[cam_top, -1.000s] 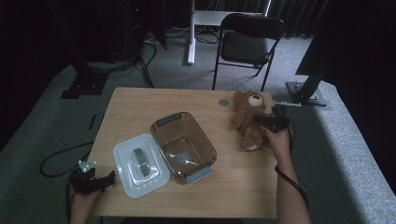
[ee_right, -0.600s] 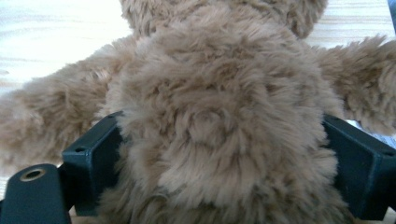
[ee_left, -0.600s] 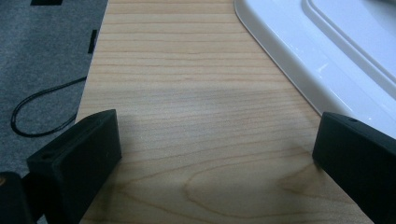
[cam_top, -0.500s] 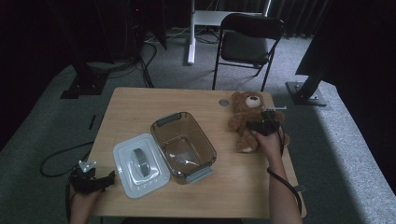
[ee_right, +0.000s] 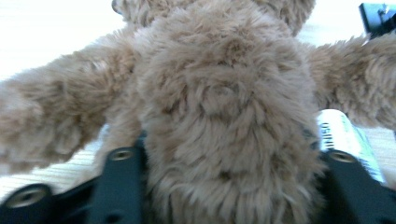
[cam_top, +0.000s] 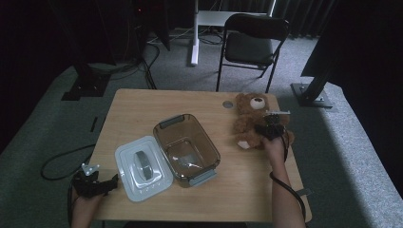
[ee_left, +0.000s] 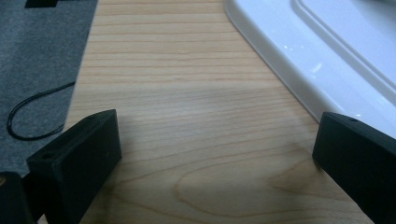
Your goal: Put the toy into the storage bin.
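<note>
While the right gripper straddles the teddy bear at the table's far right, jaws not yet visibly squeezing, closing seems next; the left gripper rests wide apart, empty.

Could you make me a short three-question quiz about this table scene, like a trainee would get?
1. True or false: the lid sits on the brown container.
2. Which does the right tool have its jaws around? A) the lid B) the teddy bear C) the chair
3. What lies between the jaws of the left tool?

Key
1. False: the lid lies on the table beside the open container.
2. B: a jaw stands on each side of the bear's body.
3. Bare table; the jaws are wide apart.
</note>
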Demonstrator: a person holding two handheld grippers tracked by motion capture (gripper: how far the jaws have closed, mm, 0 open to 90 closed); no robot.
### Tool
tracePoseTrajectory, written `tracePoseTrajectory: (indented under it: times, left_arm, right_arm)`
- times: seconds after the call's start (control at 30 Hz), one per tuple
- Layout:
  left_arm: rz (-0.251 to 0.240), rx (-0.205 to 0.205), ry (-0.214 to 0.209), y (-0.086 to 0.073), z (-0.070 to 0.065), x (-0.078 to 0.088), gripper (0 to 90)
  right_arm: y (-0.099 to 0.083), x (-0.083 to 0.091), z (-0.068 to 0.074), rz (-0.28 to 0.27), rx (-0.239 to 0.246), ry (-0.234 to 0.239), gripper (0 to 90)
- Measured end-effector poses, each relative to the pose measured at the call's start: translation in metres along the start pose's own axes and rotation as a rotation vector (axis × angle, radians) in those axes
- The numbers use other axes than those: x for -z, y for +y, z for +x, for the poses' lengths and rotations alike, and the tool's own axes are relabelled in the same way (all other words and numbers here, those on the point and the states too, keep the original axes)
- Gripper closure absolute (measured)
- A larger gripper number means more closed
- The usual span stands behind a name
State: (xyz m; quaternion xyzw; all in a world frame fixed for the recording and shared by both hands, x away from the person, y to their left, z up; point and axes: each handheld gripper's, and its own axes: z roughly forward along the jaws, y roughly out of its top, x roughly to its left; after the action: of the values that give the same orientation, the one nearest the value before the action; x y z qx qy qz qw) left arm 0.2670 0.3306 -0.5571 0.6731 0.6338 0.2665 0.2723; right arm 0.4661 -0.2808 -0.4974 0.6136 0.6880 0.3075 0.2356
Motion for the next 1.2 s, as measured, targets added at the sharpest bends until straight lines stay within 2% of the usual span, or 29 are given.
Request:
tracePoseTrajectory:
  times: [0.03,0.2,0.27,0.3,0.4,0.63,0.67,0.7,0.73,0.83,0.93,0.97,1.0,1.03,1.07,1.1,1.2]
  left_arm:
    - [0.001,-0.002,0.001,0.000,-0.001,0.000,1.8]
    - [0.001,-0.014,-0.012,0.001,-0.005,0.000,1.8]
    - [0.000,-0.015,-0.016,0.001,-0.008,-0.001,1.8]
    - [0.001,-0.016,-0.017,0.003,-0.009,-0.002,1.8]
    - [0.000,-0.015,-0.016,0.003,-0.009,-0.003,1.8]
    - [0.000,-0.023,-0.022,0.004,-0.015,-0.004,1.8]
    - [0.002,-0.023,-0.022,0.005,-0.017,-0.004,1.8]
    - [0.002,-0.023,-0.022,0.005,-0.017,-0.004,1.8]
    - [-0.001,-0.026,-0.025,0.005,-0.019,-0.005,1.8]
    - [0.001,-0.030,-0.027,0.006,-0.020,-0.006,1.8]
    - [0.002,-0.037,-0.035,0.008,-0.024,-0.007,1.8]
    - [0.002,-0.037,-0.035,0.008,-0.024,-0.007,1.8]
    - [0.002,-0.038,-0.036,0.008,-0.025,-0.007,1.8]
    - [-0.001,-0.041,-0.040,0.008,-0.026,-0.007,1.8]
    - [0.002,-0.050,-0.045,0.009,-0.028,-0.008,1.8]
    - [0.002,-0.050,-0.045,0.009,-0.028,-0.008,1.8]
    - [0.002,-0.054,-0.050,0.011,-0.032,-0.009,1.8]
  right_arm:
    - [0.002,0.003,0.001,-0.002,0.006,0.004,56.7]
    - [0.004,0.011,0.000,-0.023,-0.021,0.017,61.4]
    - [0.002,0.014,-0.003,-0.036,-0.033,0.036,62.1]
    - [0.001,0.019,-0.007,-0.036,-0.058,0.069,63.5]
    - [0.000,0.023,-0.010,-0.037,-0.054,0.084,63.8]
    - [0.002,0.045,-0.010,-0.077,-0.038,0.085,64.8]
    - [0.005,0.053,-0.008,-0.093,-0.023,0.083,64.8]
    - [0.005,0.053,-0.008,-0.093,-0.023,0.083,64.8]
    - [0.008,0.061,-0.004,-0.109,-0.001,0.074,64.7]
    - [0.011,0.068,-0.002,-0.114,0.000,0.077,64.7]
    - [0.016,0.083,0.003,-0.132,0.024,0.111,64.6]
    - [0.016,0.083,0.003,-0.132,0.024,0.111,64.6]
    - [0.018,0.092,0.007,-0.146,0.038,0.130,64.6]
    - [0.018,0.092,0.007,-0.146,0.038,0.130,64.6]
    - [0.020,0.102,0.011,-0.165,0.044,0.145,64.6]
    - [0.020,0.102,0.011,-0.165,0.044,0.145,64.6]
    - [0.027,0.121,0.023,-0.200,0.052,0.173,64.5]
